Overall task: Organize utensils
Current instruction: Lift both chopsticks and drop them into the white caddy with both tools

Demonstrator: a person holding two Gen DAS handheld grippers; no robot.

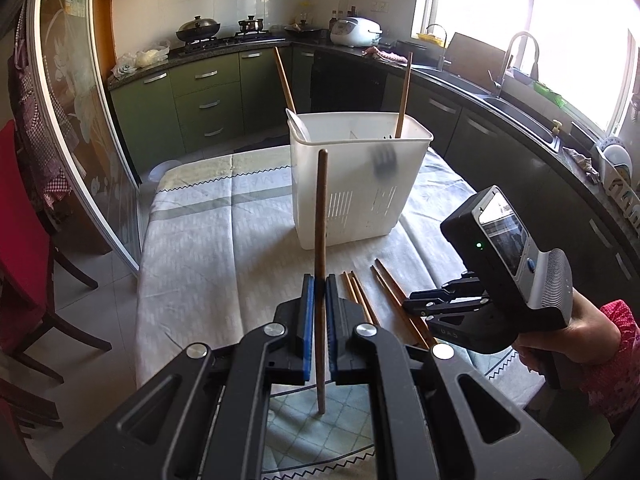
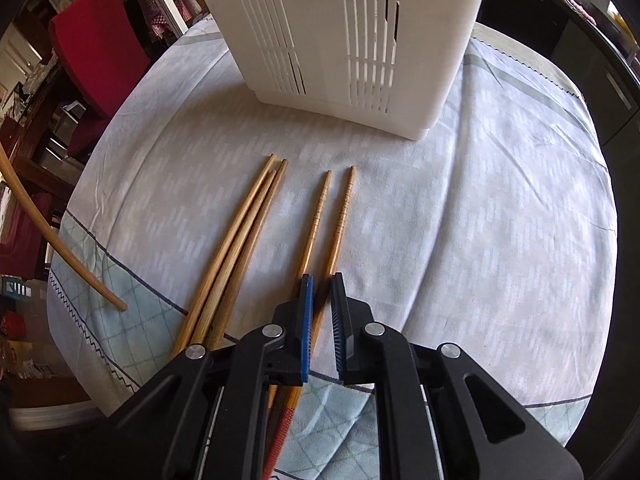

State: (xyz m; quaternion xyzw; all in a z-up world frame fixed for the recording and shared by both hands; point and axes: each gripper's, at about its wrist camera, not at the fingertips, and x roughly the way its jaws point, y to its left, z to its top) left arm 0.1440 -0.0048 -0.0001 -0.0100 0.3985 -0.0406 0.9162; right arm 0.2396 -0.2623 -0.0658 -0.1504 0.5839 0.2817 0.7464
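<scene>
My left gripper (image 1: 319, 284) is shut on a long brown chopstick (image 1: 321, 216), held upright above the table in front of the white slotted utensil basket (image 1: 356, 184). The basket holds two upright chopsticks (image 1: 403, 92) and a white spoon. My right gripper (image 2: 322, 284) is slightly open and empty, hovering low over a pair of ridged chopsticks (image 2: 338, 216) on the cloth. Three plain chopsticks (image 2: 236, 240) lie just left of them. The basket (image 2: 340, 40) stands behind. The right gripper also shows in the left wrist view (image 1: 416, 304).
A patterned cloth (image 2: 480, 220) covers the table. Red chairs (image 1: 20, 240) stand at the left. Kitchen counters with a wok, rice cooker and sink (image 1: 516, 100) run along the back and right. The held chopstick's end (image 2: 60, 248) shows at the left of the right wrist view.
</scene>
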